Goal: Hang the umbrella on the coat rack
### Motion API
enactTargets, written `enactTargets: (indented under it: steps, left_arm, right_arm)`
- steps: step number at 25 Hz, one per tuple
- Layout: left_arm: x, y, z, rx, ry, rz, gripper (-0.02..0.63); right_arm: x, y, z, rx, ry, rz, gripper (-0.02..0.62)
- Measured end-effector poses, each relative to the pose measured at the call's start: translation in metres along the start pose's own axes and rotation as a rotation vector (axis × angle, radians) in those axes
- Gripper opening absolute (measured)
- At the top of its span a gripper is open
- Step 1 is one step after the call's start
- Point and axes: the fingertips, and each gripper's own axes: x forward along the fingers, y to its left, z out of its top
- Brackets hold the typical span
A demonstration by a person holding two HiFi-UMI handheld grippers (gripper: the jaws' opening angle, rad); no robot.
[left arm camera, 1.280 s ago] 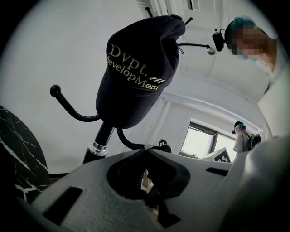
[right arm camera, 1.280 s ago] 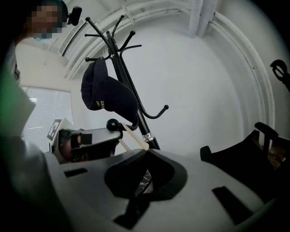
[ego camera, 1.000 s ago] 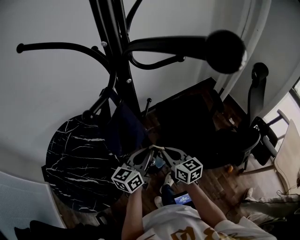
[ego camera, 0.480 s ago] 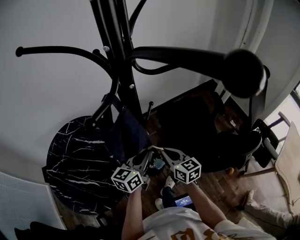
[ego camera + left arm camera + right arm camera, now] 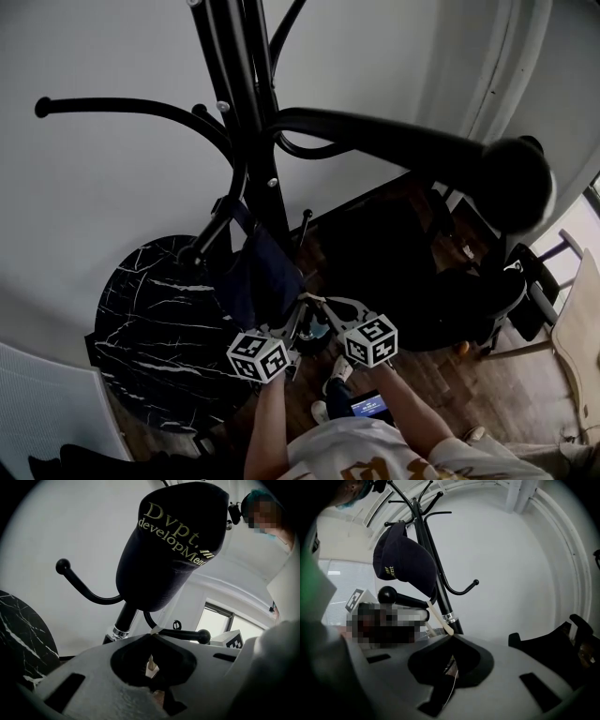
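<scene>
Umbrella point(image 5: 258, 277) on coat rack point(image 5: 242, 112) (top cropped), left tool point(image 5: 153, 631), right tool point(image 5: 451, 634) closed

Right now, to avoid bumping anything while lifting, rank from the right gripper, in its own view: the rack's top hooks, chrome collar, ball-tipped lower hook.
1. chrome collar: just above the right gripper, which pinches a cream strip.
2. ball-tipped lower hook: farther up, right side.
3. top hooks: highest, upper left.

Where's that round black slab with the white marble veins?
Head view, lower left: the round black white-veined slab sits by the white wall, beside the pole of the black metal coat rack.
</scene>
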Motion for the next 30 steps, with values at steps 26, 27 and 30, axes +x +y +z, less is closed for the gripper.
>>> enactTargets:
  steps: [26,27,30]
  left_arm:
    - [-0.002,-0.010,-0.009,-0.003,0.005,0.012,0.078]
    - [-0.004,-0.010,-0.010,0.004,0.009,0.015,0.078]
    - [-0.009,-0.012,-0.009,0.022,0.003,0.034,0.078]
  right_arm:
    - [0.014,0.028,-0.024,-0.116,0.109,0.065,0.012]
    - [0.012,0.028,-0.025,-0.116,0.109,0.061,0.012]
    - [0.006,0.028,-0.027,-0.117,0.107,0.040,0.012]
